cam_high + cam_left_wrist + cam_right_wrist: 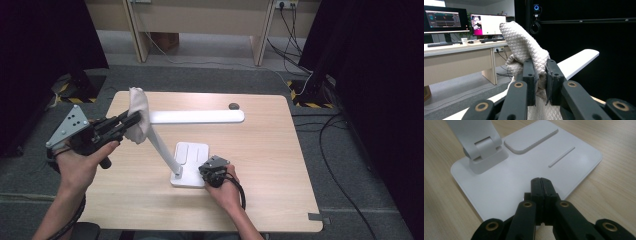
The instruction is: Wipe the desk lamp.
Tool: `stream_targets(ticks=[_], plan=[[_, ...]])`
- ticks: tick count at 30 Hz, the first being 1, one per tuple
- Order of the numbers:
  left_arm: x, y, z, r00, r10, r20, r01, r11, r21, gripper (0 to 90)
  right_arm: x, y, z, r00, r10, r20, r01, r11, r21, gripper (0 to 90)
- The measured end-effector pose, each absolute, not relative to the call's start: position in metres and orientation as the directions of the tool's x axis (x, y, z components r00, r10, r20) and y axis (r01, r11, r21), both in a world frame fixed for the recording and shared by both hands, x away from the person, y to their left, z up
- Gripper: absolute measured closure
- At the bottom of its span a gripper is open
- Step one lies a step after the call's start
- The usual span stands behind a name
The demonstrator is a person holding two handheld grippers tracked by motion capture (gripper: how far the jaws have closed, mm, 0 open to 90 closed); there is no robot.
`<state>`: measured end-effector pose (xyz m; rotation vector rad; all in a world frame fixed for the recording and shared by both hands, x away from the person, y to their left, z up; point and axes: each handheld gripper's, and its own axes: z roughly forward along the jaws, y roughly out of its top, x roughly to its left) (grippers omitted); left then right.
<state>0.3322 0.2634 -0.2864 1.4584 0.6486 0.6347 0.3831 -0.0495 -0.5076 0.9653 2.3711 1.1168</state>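
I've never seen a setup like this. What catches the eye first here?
A white desk lamp with a long flat head stands mid-table on the pale wooden table. At its left end the left gripper pinches a cream quilted cloth against the lamp's head. The right gripper, jaws shut, presses down on the lamp's flat square base.

Lamp splits the table; its edges lie open

The white lamp (172, 145), with base, slanted stem and long head, blocks the middle; a small dark object (233, 106) sits beyond it, while bare table (270, 160) lies right and near.
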Motion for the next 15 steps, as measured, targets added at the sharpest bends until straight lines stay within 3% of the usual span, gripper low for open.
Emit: stream_targets(ticks=[15], plan=[[0.3348,0.2609,-0.2835,0.662,0.749,-0.01,0.01,0.005,1.0,80.2,0.3831,-0.0486,-0.5075,-0.711,0.703,-0.03,0.426,0.465,0.776,90.0]])
